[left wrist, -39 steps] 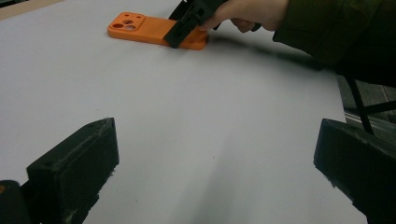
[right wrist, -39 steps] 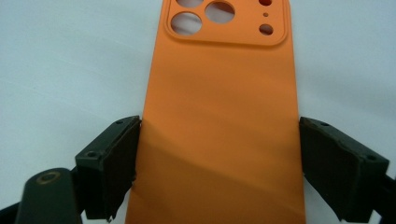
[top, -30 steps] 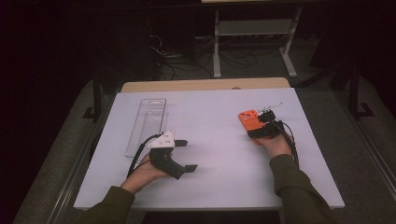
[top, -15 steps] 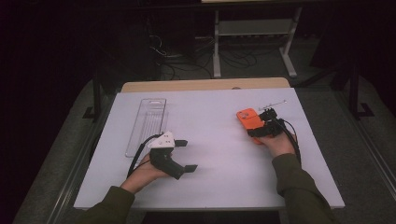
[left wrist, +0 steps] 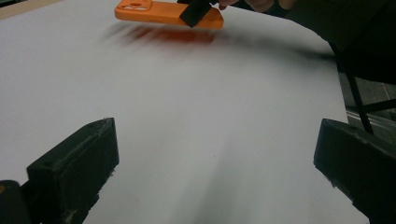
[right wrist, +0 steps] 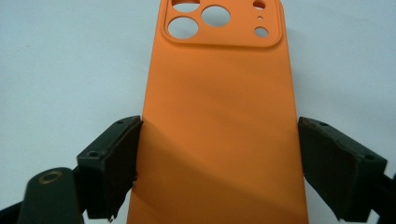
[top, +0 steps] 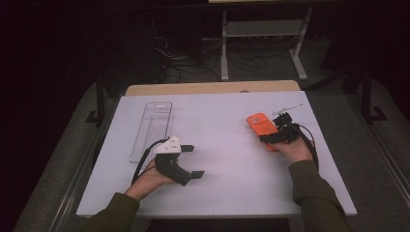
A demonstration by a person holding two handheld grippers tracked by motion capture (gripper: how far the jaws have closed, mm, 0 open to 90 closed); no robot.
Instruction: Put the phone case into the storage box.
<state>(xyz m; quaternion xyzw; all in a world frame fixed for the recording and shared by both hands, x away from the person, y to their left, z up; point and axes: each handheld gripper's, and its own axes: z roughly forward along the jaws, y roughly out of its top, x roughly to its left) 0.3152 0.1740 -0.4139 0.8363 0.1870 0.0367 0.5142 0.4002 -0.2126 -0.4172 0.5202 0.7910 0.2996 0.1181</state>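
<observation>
Clear plastic tray point(top: 152, 129) on white table point(top: 222, 183) at left, thin metal rod point(top: 288, 109) nr far-right corner.

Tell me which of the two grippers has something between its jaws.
The right gripper: its jaws clamp the orange phone case by its edges. The left gripper stands open.

so on the table: one orange silicone phone case point(top: 261, 124), one clear plastic ridged tray point(top: 152, 129), one thin metal rod point(top: 288, 108) upper right

Orange phone case point(left wrist: 163, 13) (gripper-held point(left wrist: 195, 13)) aloft
</observation>
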